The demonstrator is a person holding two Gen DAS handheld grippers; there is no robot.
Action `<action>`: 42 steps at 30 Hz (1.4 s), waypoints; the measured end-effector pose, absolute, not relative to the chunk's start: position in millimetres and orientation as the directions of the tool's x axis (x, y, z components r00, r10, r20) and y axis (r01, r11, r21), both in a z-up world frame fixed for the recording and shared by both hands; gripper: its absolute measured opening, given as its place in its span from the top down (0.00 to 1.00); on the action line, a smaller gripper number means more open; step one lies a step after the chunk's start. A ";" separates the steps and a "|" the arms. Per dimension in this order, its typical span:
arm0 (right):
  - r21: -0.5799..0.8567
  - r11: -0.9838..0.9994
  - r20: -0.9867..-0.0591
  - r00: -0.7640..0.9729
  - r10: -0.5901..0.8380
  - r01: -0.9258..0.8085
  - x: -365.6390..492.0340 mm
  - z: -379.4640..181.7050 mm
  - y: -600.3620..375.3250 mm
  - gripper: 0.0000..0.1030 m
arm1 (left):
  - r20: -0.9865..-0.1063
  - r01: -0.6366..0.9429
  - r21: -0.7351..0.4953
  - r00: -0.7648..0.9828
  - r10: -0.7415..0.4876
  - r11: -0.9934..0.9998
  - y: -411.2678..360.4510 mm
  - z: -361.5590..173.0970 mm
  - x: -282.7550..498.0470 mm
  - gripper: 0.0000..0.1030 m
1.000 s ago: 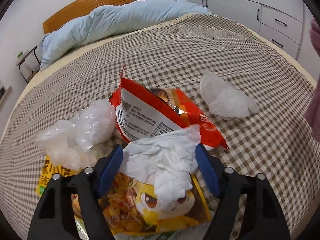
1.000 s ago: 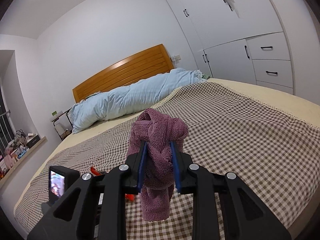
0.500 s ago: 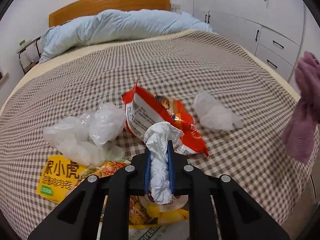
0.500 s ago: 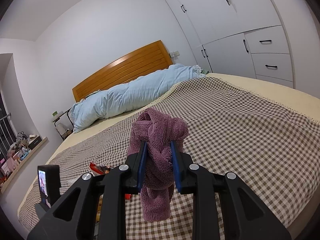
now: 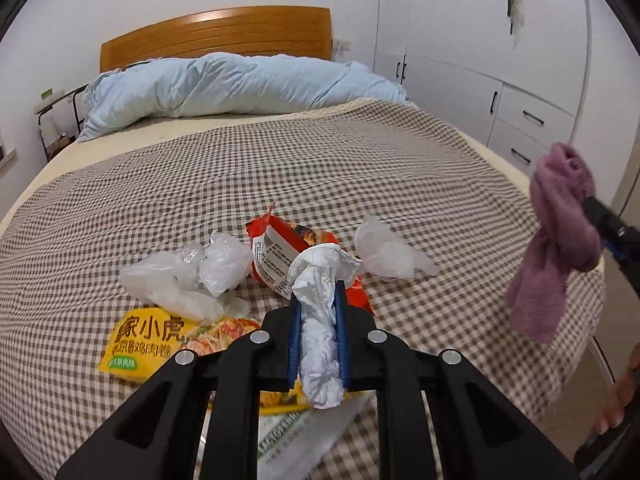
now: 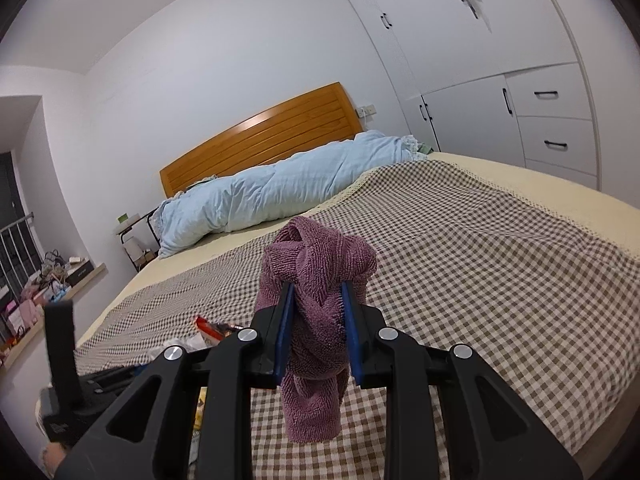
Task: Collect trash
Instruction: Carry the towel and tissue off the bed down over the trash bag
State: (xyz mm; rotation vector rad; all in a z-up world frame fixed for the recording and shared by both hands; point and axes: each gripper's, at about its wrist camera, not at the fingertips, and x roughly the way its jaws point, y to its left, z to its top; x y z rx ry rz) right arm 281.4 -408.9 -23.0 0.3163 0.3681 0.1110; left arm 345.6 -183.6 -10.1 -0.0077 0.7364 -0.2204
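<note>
Clamped on a crumpled white tissue (image 5: 318,320), the left gripper (image 5: 318,308) sits at bottom centre of the left wrist view; its jaws have just been closing, and the wad bulges above and below the blue pads. Reading that view from left to right, the rest of the trash lies on the checked bedspread (image 5: 360,168): a yellow snack packet (image 5: 144,338) at lower left, clear crumpled plastic bags (image 5: 192,276) above it, a red wrapper (image 5: 280,252) just behind the tissue, then a clear plastic piece (image 5: 388,256) right of centre. At the right edge, the right gripper (image 6: 316,304) is closed on a purple towel (image 5: 560,240), which hangs clear of the bed.

To carry the tissue off well, I would keep the squeeze firm, lift straight so the dangling lower end does not snag the packet beneath, and avoid brushing the wrapper behind it. No bin is visible.
</note>
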 end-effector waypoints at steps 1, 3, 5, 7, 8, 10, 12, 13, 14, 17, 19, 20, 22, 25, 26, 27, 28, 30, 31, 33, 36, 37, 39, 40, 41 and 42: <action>0.321 0.946 -0.337 0.927 0.165 -0.052 279.2 -23.5 -407.9 0.77 | -0.661 0.200 -0.092 0.720 -0.210 0.976 -183.3 -7.8 341.8 0.88; 0.312 0.949 -0.335 0.929 0.159 -0.050 274.0 -22.6 -406.7 0.77 | -0.654 0.206 -0.104 0.723 -0.223 0.973 -182.2 -2.2 334.1 0.88; 0.299 0.953 -0.326 0.933 0.152 -0.051 267.5 -18.9 -405.7 0.77 | -0.644 0.212 -0.110 0.729 -0.232 0.971 -179.6 4.5 321.9 0.88; 0.291 0.955 -0.318 0.936 0.153 -0.057 261.1 -15.2 -403.9 0.77 | -0.638 0.216 -0.110 0.733 -0.236 0.970 -178.7 9.2 314.3 0.88; 0.289 0.955 -0.316 0.936 0.155 -0.061 257.9 -13.7 -403.2 0.77 | -0.634 0.219 -0.110 0.736 -0.238 0.970 -177.4 12.4 309.5 0.88; 0.285 0.956 -0.311 0.936 0.162 -0.071 250.9 -10.2 -399.8 0.77 | -0.624 0.222 -0.110 0.743 -0.241 0.969 -175.4 18.5 300.3 0.88; 0.278 0.958 -0.307 0.938 0.162 -0.075 243.8 -8.4 -396.4 0.77 | -0.616 0.227 -0.111 0.748 -0.246 0.968 -173.7 23.6 292.4 0.88; 0.276 0.958 -0.306 0.938 0.166 -0.079 239.3 -7.5 -394.2 0.77 | -0.613 0.229 -0.110 0.750 -0.248 0.967 -173.2 25.7 288.3 0.88; 0.275 0.958 -0.306 0.937 0.168 -0.083 235.8 -7.0 -392.3 0.77 | -0.609 0.231 -0.110 0.753 -0.249 0.967 -172.5 27.7 284.2 0.88; 0.268 0.959 -0.307 0.936 0.174 -0.091 223.4 -6.2 -386.8 0.77 | -0.598 0.238 -0.110 0.760 -0.256 0.965 -170.8 34.3 269.6 0.88; 0.269 0.958 -0.310 0.934 0.179 -0.094 214.3 -7.1 -383.6 0.77 | -0.594 0.243 -0.112 0.761 -0.261 0.964 -169.3 37.2 261.9 0.88; 0.271 0.958 -0.312 0.933 0.181 -0.095 211.3 -7.0 -382.7 0.77 | -0.591 0.246 -0.112 0.762 -0.263 0.963 -168.6 38.8 257.3 0.88; 0.275 0.956 -0.314 0.931 0.186 -0.099 203.7 -7.4 -380.8 0.77 | -0.584 0.251 -0.111 0.767 -0.267 0.962 -166.1 42.6 246.1 0.88; 0.278 0.955 -0.319 0.928 0.193 -0.103 193.5 -7.2 -377.6 0.77 | -0.574 0.256 -0.113 0.772 -0.273 0.960 -162.5 48.1 232.3 0.88; 0.278 0.955 -0.320 0.927 0.195 -0.105 191.0 -6.8 -376.7 0.77 | -0.572 0.257 -0.114 0.773 -0.275 0.960 -160.2 49.4 229.0 0.88; 0.277 0.955 -0.321 0.927 0.196 -0.106 188.0 -6.4 -375.2 0.77 | -0.568 0.258 -0.116 0.775 -0.277 0.959 -158.8 51.1 223.5 0.88; 0.275 0.955 -0.321 0.926 0.198 -0.109 183.3 -5.9 -373.0 0.77 | -0.566 0.260 -0.118 0.775 -0.280 0.958 -158.0 52.3 218.9 0.88; 0.268 0.956 -0.321 0.925 0.201 -0.115 176.2 -5.1 -370.0 0.77 | -0.562 0.263 -0.120 0.777 -0.284 0.957 -156.3 54.1 209.7 0.88; 0.265 0.957 -0.321 0.925 0.202 -0.117 173.2 -4.6 -368.4 0.77 | -0.561 0.264 -0.119 0.777 -0.284 0.957 -155.9 54.7 205.5 0.88; 0.258 0.958 -0.321 0.925 0.205 -0.123 166.6 -4.3 -365.1 0.77 | -0.558 0.262 -0.115 0.781 -0.281 0.958 -154.5 55.7 197.1 0.88; 0.247 0.960 -0.323 0.923 0.209 -0.131 156.7 -3.9 -360.6 0.77 | -0.555 0.266 -0.118 0.781 -0.285 0.957 -151.2 56.2 185.1 0.88; 0.245 0.961 -0.325 0.922 0.210 -0.132 153.3 -4.0 -359.3 0.77 | -0.554 0.267 -0.118 0.782 -0.286 0.956 -150.4 56.2 181.0 0.88; 0.241 0.961 -0.328 0.920 0.212 -0.135 146.7 -4.9 -357.1 0.77 | -0.553 0.271 -0.118 0.781 -0.290 0.955 -149.7 55.9 172.6 0.88; 0.240 0.961 -0.329 0.920 0.213 -0.137 143.4 -5.5 -356.2 0.77 | -0.552 0.274 -0.117 0.781 -0.292 0.954 -149.3 55.7 168.7 0.88; 0.241 0.961 -0.330 0.919 0.216 -0.139 140.8 -6.0 -355.6 0.77 | -0.552 0.278 -0.114 0.780 -0.293 0.954 -149.2 55.6 164.0 0.88; 0.244 0.959 -0.332 0.917 0.222 -0.144 137.7 -6.3 -355.2 0.77 | -0.551 0.280 -0.110 0.781 -0.293 0.954 -148.9 55.4 160.1 0.88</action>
